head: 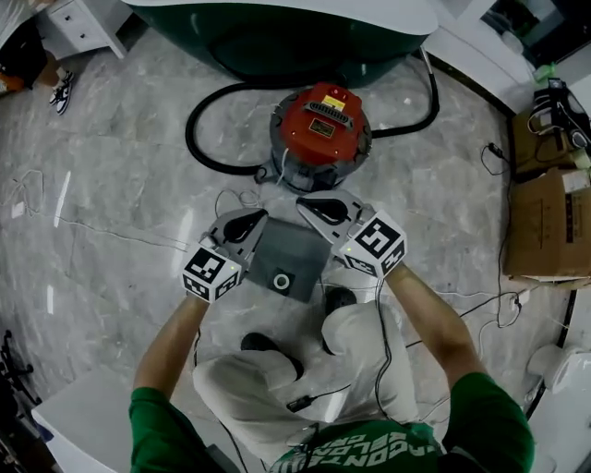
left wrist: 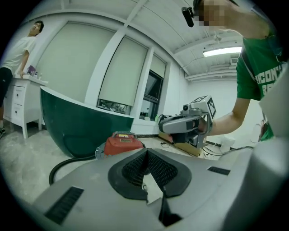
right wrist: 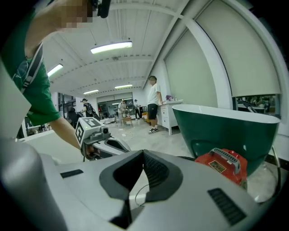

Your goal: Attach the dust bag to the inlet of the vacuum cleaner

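Note:
The red vacuum cleaner stands on the marble floor with its black hose looped round it; it also shows in both gripper views. A flat grey dust bag with a round inlet ring lies just below and between my two grippers, in front of my knees. My left gripper has its pads meeting at the tip, with nothing seen between them. My right gripper is shut likewise. Whether either touches the bag is hidden.
A dark green bathtub stands behind the vacuum. Cardboard boxes and cables sit at the right. A white cabinet is at the far left, and thin cords trail over the floor. People stand in the background.

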